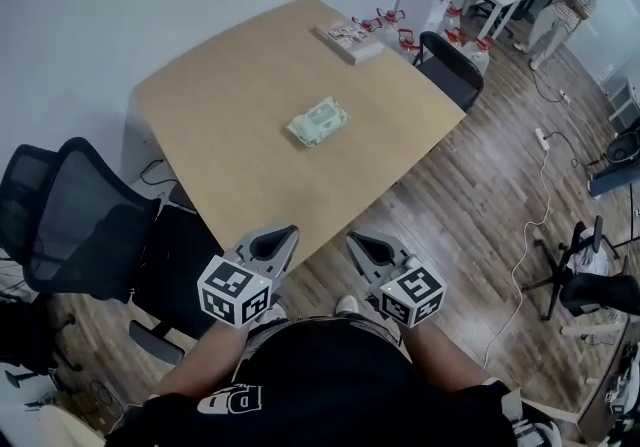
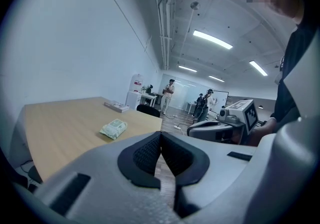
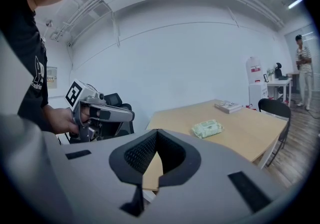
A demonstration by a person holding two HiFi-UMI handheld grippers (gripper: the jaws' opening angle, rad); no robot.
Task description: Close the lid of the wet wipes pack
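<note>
A pale green wet wipes pack (image 1: pixel 318 121) lies flat near the middle of the light wooden table (image 1: pixel 230 85). It also shows in the left gripper view as the pack (image 2: pixel 114 129) and in the right gripper view as the pack (image 3: pixel 207 128). Whether its lid stands up I cannot tell. Both grippers hang side by side off the table's near edge, well short of the pack. My left gripper (image 1: pixel 286 234) is shut with nothing in it, its dark pads (image 2: pixel 150 153) meeting. My right gripper (image 1: pixel 357 241) is shut and empty too, pads (image 3: pixel 145 154) together.
A flat box or book (image 1: pixel 350 38) lies at the table's far end. Black office chairs stand at the left (image 1: pixel 75 220) and at the far corner (image 1: pixel 450 67). A person (image 1: pixel 570 3) stands far off by white desks. Cables (image 1: pixel 535 225) run over the wooden floor on the right.
</note>
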